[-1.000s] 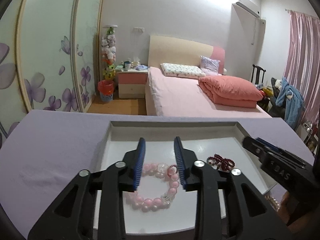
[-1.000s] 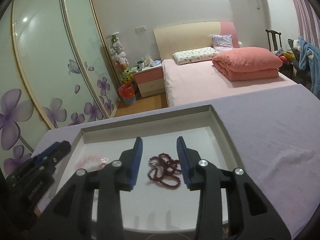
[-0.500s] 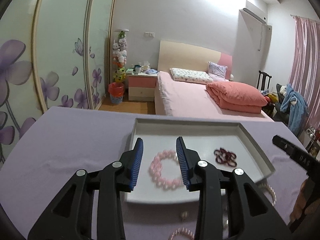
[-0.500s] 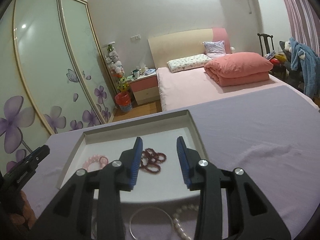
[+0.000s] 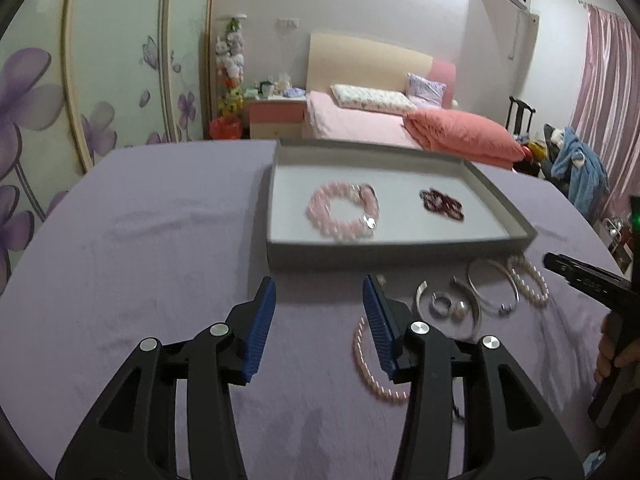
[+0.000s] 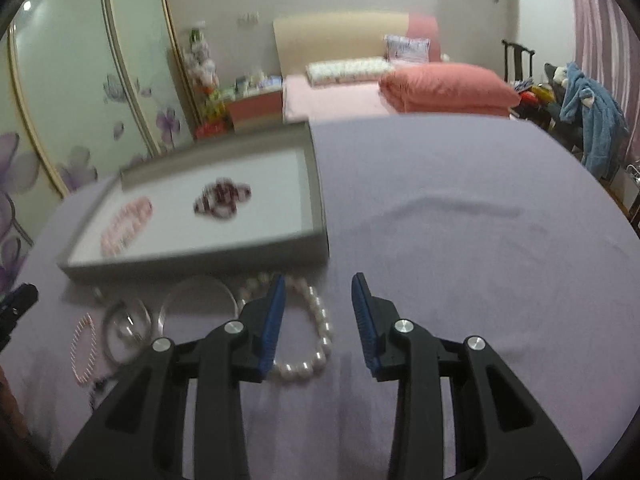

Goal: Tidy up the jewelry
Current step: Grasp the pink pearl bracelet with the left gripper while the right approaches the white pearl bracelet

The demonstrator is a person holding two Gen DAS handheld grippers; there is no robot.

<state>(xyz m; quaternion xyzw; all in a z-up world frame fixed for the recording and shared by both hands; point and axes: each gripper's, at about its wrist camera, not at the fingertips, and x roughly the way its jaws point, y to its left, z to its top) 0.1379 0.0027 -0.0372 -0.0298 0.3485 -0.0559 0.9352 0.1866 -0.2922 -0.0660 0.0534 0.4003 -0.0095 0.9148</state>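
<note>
The left gripper (image 5: 319, 292) hangs with its jaws spread wide and nothing between them, over bare cloth just in front of the tray (image 5: 400, 249). A thin pink strand (image 5: 372, 376) lies on the cloth partly under its right finger. The right gripper (image 6: 318, 294) is likewise parted and empty; its left finger overlaps the pearl bracelet (image 6: 316, 344), which lies mostly to the left of the gap.

Inside the tray lie a pink bracelet (image 5: 342, 210) toward the left and a dark red bracelet (image 5: 442, 205) to its right, well apart. In front of the tray, on the cloth, sit a silver bangle (image 5: 494, 284), a cuff (image 5: 448, 312) with two small rings inside its curve, and the pearl bracelet (image 5: 528, 280) at the tray's right corner.

The tray rests on a table covered by a lilac cloth (image 5: 140, 260). Beyond the tray are a pink bed (image 5: 360, 124) with a folded salmon quilt (image 5: 460, 136), a nightstand (image 5: 276, 114), wardrobe doors (image 5: 80, 80) with purple flowers, and pink curtains (image 5: 608, 80).

Both grippers point forward toward the tray, tilted slightly down. A hand (image 5: 612, 354) shows on the right gripper's handle.
</note>
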